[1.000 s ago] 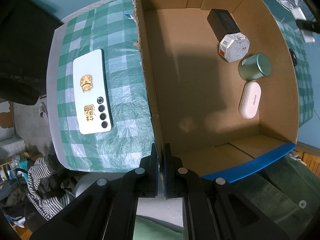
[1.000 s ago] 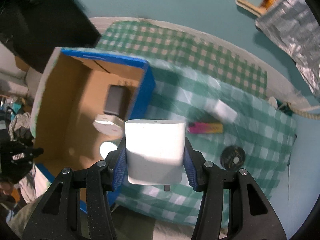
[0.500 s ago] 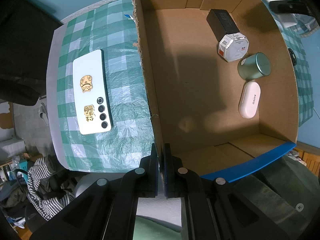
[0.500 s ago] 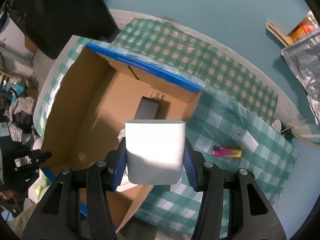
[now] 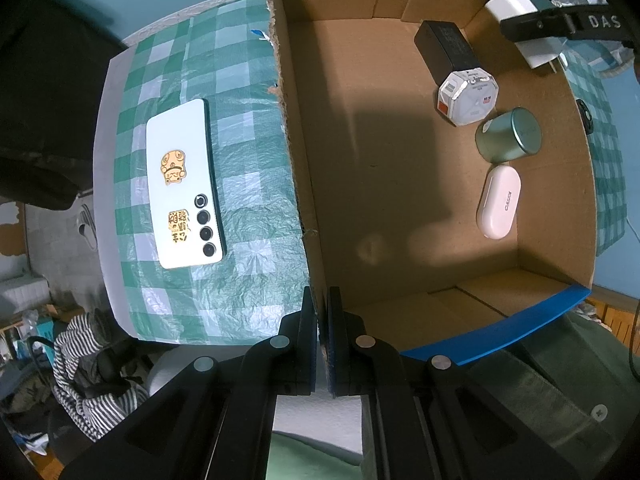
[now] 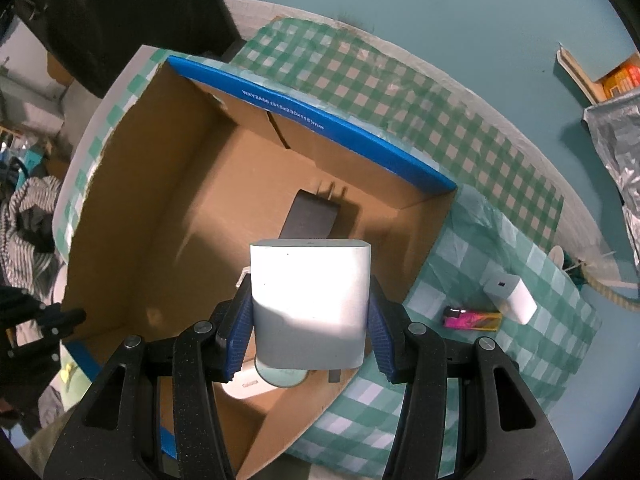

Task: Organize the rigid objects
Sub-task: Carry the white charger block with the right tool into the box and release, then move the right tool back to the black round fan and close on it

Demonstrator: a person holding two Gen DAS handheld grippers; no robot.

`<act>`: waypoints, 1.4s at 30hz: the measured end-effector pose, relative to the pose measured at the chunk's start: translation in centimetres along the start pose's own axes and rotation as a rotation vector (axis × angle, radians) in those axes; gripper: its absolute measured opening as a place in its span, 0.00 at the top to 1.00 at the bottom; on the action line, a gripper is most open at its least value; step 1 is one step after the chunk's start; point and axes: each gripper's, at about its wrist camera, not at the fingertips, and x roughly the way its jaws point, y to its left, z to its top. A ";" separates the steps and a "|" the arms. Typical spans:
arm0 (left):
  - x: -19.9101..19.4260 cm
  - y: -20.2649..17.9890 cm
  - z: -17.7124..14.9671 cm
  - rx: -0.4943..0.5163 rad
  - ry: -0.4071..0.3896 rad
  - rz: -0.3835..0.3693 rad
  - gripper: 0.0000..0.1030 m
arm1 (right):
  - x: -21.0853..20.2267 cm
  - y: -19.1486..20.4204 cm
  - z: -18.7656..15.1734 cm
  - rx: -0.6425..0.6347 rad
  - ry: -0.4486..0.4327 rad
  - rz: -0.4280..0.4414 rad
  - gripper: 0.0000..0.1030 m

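White charger (image 6: 309, 300) in right claw (image 6: 310, 334), downward over box (image 6: 308, 118).

Checked tablecloth (image 5: 248, 92); striped cloth (image 5: 80, 364), perhaps clothing, below.

Wide bare floor in the left half of the box (image 5: 392, 184); black charger (image 5: 444, 50), white puck (image 5: 468, 98), green tin (image 5: 508, 134), pink case (image 5: 498, 202) crowding its right wall.

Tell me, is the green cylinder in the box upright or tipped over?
Tipped over: the green cylinder lies on its side on the box floor, showing its round end.
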 end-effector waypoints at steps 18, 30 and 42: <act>-0.1 0.1 0.0 -0.018 0.002 0.002 0.96 | -2.3 -0.8 -0.5 0.002 -0.065 -0.004 0.50; -0.3 0.0 -0.1 -0.020 0.004 0.007 0.96 | -5.8 -1.9 -1.8 0.015 -0.117 -0.002 0.45; -0.3 0.1 -0.1 -0.020 0.003 0.006 0.96 | -7.6 -6.3 -4.3 0.110 -0.127 -0.024 0.40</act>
